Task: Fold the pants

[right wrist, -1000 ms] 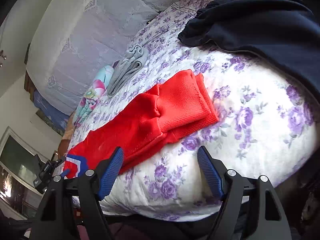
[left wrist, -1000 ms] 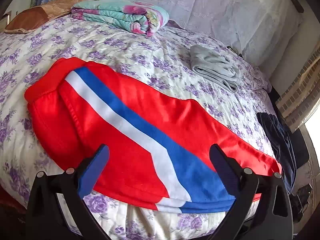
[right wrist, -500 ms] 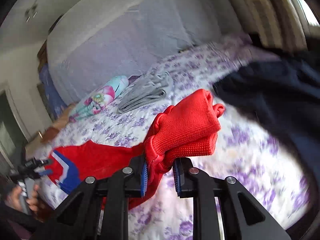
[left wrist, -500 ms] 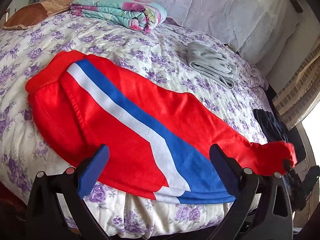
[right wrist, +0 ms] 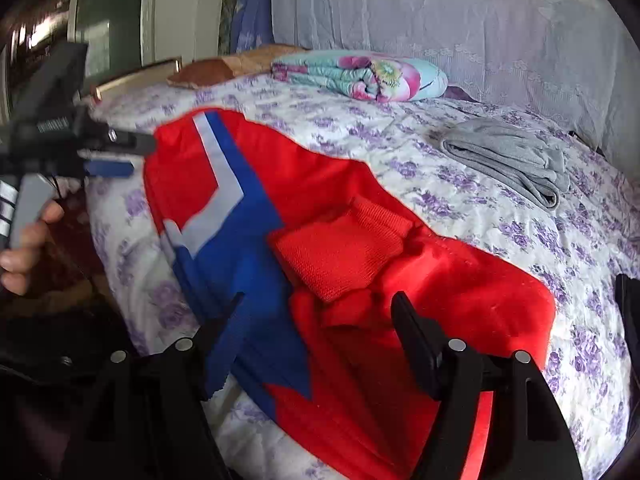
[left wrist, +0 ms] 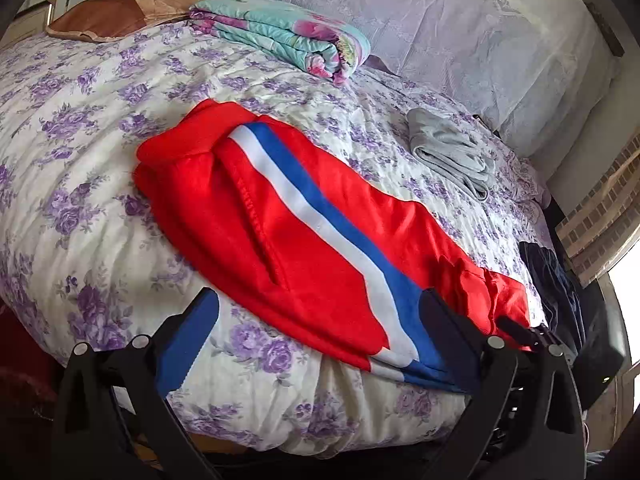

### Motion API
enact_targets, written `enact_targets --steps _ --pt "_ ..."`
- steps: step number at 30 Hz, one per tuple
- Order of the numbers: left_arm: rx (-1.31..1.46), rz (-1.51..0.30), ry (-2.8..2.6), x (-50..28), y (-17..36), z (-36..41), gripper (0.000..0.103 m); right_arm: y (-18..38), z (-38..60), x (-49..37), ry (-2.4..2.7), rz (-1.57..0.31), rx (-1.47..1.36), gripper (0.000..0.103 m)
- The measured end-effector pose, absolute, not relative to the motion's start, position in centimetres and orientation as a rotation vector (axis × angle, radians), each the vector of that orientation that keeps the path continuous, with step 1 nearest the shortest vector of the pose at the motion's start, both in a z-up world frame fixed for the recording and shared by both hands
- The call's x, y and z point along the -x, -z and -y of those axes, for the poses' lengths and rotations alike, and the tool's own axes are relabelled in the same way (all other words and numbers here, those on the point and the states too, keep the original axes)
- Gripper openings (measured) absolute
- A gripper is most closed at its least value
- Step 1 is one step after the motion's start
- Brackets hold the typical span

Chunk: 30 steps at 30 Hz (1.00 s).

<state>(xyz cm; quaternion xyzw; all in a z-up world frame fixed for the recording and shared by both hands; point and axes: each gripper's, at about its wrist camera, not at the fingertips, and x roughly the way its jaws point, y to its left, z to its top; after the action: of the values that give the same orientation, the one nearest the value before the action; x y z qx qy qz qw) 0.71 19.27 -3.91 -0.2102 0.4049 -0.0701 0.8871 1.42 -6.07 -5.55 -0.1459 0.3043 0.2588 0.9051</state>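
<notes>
Red pants [left wrist: 304,240] with a white and blue side stripe lie across the floral bed, waistband at the far left. In the right wrist view the pants [right wrist: 460,292] have their leg end folded back, with the ribbed cuffs [right wrist: 340,252] lying on the leg. My left gripper [left wrist: 320,320] is open and empty over the pants' near edge; it also shows at the left of the right wrist view [right wrist: 108,168]. My right gripper [right wrist: 320,320] is open just above the folded leg; its tip shows in the left wrist view [left wrist: 520,332].
A folded grey garment [left wrist: 452,152] lies at the far right of the bed. A folded floral blanket [left wrist: 280,32] and a brown pillow [left wrist: 128,12] sit at the head. Dark clothes [left wrist: 556,280] hang at the bed's right edge. The bedspread [left wrist: 80,128] is bare at the left.
My right gripper carried the cuffs leftward over the leg, folded it back, and opened to let them go. The left gripper's view pulled back a little.
</notes>
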Motion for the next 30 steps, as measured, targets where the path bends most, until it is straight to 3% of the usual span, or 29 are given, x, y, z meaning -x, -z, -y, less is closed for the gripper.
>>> enact_targets --steps 6,9,10,12,15,16,23,28,30 --pt "0.456 -0.861 0.164 -1.7 4.6 -19.1 0.098 3.3 7.5 -1.4 -0.583 -0.616 0.257 0.070" --pt "0.444 -0.873 0.180 -1.8 4.8 -18.4 0.098 4.5 6.2 -3.2 -0.575 -0.674 0.305 0.054" --pt "0.437 -0.873 0.180 -1.7 4.8 -18.3 0.098 5.1 5.7 -3.9 -0.567 -0.710 0.322 0.044" --pt "0.440 -0.876 0.177 -1.6 4.9 -18.5 0.098 5.9 5.6 -4.7 -0.553 -0.749 0.331 0.043" --pt "0.464 -0.879 0.173 -1.5 5.1 -19.3 0.098 5.5 6.7 -5.2 -0.582 -0.756 0.260 0.021" --pt "0.470 -0.878 0.172 -1.4 5.1 -19.5 0.098 5.1 7.2 -5.3 -0.595 -0.757 0.227 0.019" --pt "0.492 -0.872 0.171 -1.3 5.1 -20.3 0.098 2.7 6.7 -5.0 -0.627 -0.685 0.210 0.017" --pt "0.546 -0.845 0.131 -1.0 5.1 -21.8 0.098 6.1 3.8 -6.0 -0.622 -0.773 0.284 0.018" --pt "0.606 -0.830 0.109 -0.9 5.3 -23.3 0.098 6.1 3.7 -5.4 -0.635 -0.745 0.294 0.029"
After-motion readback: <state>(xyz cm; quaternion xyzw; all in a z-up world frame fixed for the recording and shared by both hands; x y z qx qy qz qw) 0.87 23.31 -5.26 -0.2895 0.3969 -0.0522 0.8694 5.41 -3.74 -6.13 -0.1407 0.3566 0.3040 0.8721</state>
